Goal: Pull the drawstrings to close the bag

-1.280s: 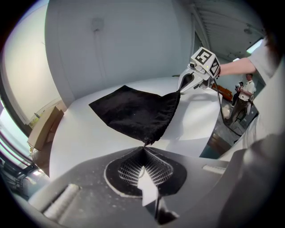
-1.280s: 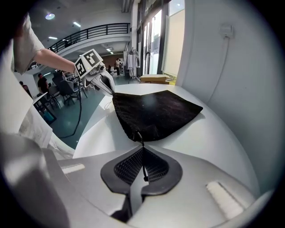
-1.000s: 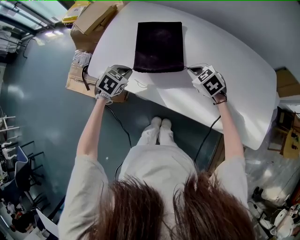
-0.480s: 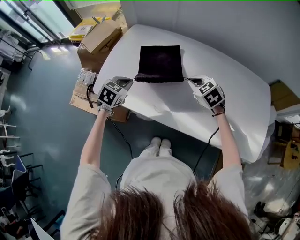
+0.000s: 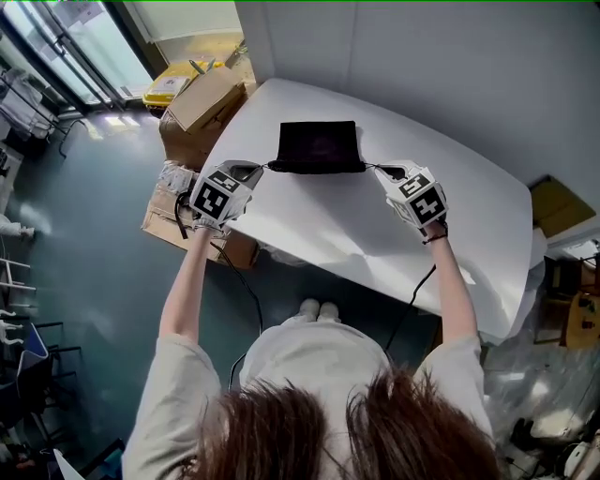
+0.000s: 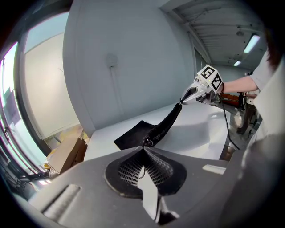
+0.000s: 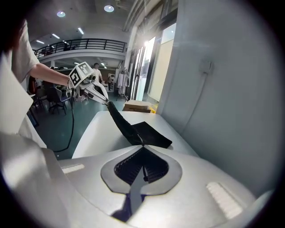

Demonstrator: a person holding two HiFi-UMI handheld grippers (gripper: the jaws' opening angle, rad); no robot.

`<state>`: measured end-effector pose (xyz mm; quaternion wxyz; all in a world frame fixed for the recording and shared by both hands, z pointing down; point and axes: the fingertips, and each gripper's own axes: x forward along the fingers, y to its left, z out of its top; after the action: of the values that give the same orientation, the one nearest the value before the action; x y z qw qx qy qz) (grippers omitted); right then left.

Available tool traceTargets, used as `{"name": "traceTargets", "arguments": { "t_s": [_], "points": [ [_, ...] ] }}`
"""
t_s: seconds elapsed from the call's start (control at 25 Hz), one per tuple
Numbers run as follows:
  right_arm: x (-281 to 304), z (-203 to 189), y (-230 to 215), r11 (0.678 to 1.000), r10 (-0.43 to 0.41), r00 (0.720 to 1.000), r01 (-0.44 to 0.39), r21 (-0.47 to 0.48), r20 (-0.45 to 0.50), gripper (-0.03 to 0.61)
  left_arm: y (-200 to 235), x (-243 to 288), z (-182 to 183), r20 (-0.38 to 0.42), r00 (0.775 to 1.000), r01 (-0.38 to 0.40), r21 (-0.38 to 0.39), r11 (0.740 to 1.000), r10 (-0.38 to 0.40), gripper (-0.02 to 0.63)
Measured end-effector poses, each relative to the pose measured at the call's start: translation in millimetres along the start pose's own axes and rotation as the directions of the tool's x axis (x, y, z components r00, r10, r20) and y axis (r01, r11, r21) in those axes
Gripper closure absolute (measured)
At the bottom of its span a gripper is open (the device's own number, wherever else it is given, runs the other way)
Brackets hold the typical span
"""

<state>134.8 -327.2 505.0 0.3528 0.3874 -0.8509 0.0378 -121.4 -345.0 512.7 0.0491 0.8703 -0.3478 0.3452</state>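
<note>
Now my left gripper (image 5: pixel 255 170) and right gripper (image 5: pixel 384 172) are both pinched narrow, each on one drawstring (image 6: pixel 145 142). Between my fingers is the black bag (image 5: pixel 320 146), its gathered mouth stretched straight from tip to tip, equally near both.

Lab/workshop hall, not a home. High ceiling w/ spot lights (image 7: pixel 109 8), mezzanine railing (image 7: pixel 84 43), tall windows (image 5: pixel 56 52). Grey-blue floor (image 5: pixel 84 253); cardboard boxes (image 5: pixel 202 98) piled by white table's (image 5: pixel 375 244) left edge; cable (image 5: pixel 246 281) trailing below.
</note>
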Motion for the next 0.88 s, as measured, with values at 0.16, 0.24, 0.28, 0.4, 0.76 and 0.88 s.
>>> {"name": "traceTargets", "arguments": {
  "t_s": [0.16,0.24,0.28,0.4,0.76,0.88],
  "points": [
    [-7.8,18.5,-9.0,1.0,-0.022,0.999,0.022,-0.004,0.044,0.565,8.0,-5.9,15.0,0.028,0.999,-0.015,0.012,1.0,0.015,0.617],
    [-10.7,25.1,-13.2,0.999,-0.033,0.998,0.033,-0.003,0.056,0.565,12.0,-9.3,20.4,0.041,0.999,-0.023,0.016,1.0,0.022,0.617],
    [-12.2,26.9,-14.7,0.999,-0.037,0.998,0.038,-0.004,0.058,0.565,13.6,-11.0,22.8,0.048,0.999,-0.026,0.016,1.0,0.026,0.617],
    [-18.5,34.6,-18.5,0.999,-0.043,0.996,0.042,0.006,0.081,0.565,17.3,-15.3,31.0,0.07,0.997,-0.037,0.007,0.999,0.037,0.617],
    [-33.3,56.6,-27.3,0.997,-0.062,0.986,0.056,0.043,0.156,0.565,27.5,-31.1,54.7,0.142,0.987,-0.075,0.005,0.997,0.073,0.617],
    [-36.7,66.8,-28.9,0.997,-0.072,0.982,0.067,0.034,0.173,0.565,33.8,-38.2,61.2,0.161,0.983,-0.09,0.004,0.996,0.088,0.617]
  ]
}}
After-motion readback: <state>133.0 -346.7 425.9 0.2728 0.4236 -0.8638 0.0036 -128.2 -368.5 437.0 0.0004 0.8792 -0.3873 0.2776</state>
